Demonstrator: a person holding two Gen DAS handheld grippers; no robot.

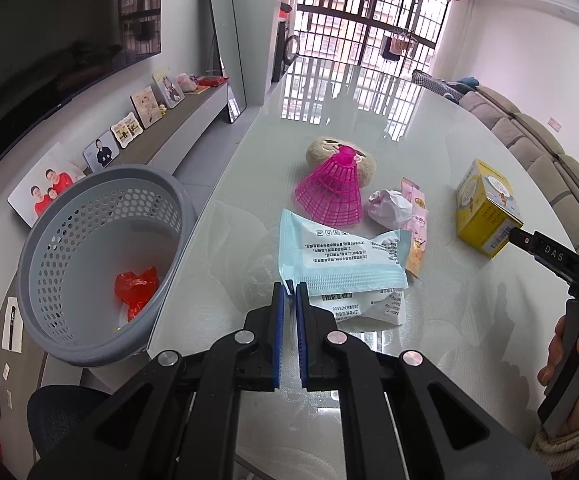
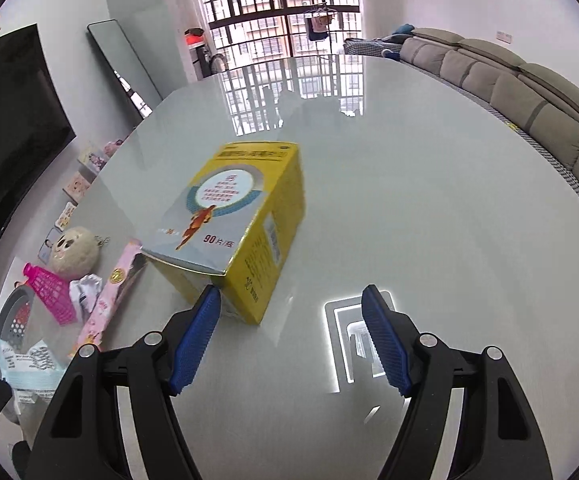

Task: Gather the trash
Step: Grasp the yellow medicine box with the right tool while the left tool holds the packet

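Left gripper (image 1: 289, 292) low over the glossy table (image 1: 449, 320), blue pads nearly together, pinching the near corner of the pale blue wrapper (image 1: 341, 260). The wrapper lies flat on the table, partly on top of a white printed packet (image 1: 365, 308).

Right gripper (image 2: 293, 300) has its fingers spread wide, holding nothing. Its left pad (image 2: 195, 340) sits right at the near bottom corner of the yellow box (image 2: 249, 232); can't tell if it touches. The box looks tilted, one edge on the table.

Off the table's left edge is the gray perforated basket (image 1: 49, 248), tipped toward the camera, red crinkled wrapper (image 1: 135, 288) at the bottom.

Just beyond the blue wrapper: a pink sachet (image 1: 417, 228) lying lengthwise, a crumpled white paper ball (image 1: 389, 208) touching its left side, then a pink plastic shuttlecock (image 1: 331, 192) on its side. Behind the shuttlecock, touching it, a round beige plush face (image 1: 321, 152).

Farther off, left wall: low shelf with framed photos (image 1: 101, 152), dark TV (image 1: 49, 40) above, tall mirror (image 1: 225, 40) leaning. Right side: beige sofa (image 2: 529, 92). Far end: barred window (image 1: 369, 12) with hanging laundry.
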